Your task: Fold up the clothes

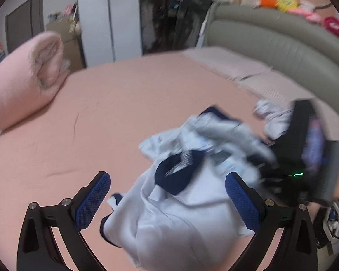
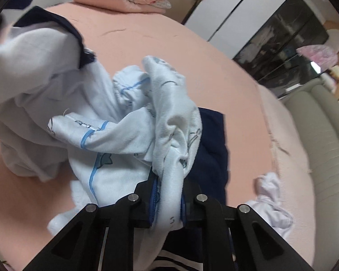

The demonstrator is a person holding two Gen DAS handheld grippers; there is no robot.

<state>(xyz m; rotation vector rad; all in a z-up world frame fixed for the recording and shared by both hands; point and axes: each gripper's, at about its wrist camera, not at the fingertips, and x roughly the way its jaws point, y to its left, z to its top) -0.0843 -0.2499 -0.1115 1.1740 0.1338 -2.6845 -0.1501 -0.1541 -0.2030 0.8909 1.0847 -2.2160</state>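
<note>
A pile of clothes lies on the pink bed sheet [image 1: 124,103]. My left gripper [image 1: 168,201] is open, its blue pads [image 1: 95,203] spread wide. A white shirt with a navy collar [image 1: 180,214] bulges up between them; I cannot tell whether it touches a pad. My right gripper [image 2: 168,194] is shut on a light blue printed garment [image 2: 169,117], which rises crumpled from the jaws. The same white shirt [image 2: 34,79] lies to its left, and a navy garment [image 2: 212,149] lies under it. In the left wrist view the right gripper [image 1: 300,146] is blurred at the right.
A folded pink quilt [image 1: 22,85] sits at the far left of the bed. A small white garment [image 2: 271,194] lies near the pale towel strip [image 2: 280,140] by the grey padded headboard [image 1: 271,43]. Wardrobe doors [image 1: 101,18] and plush toys [image 1: 284,2] stand beyond.
</note>
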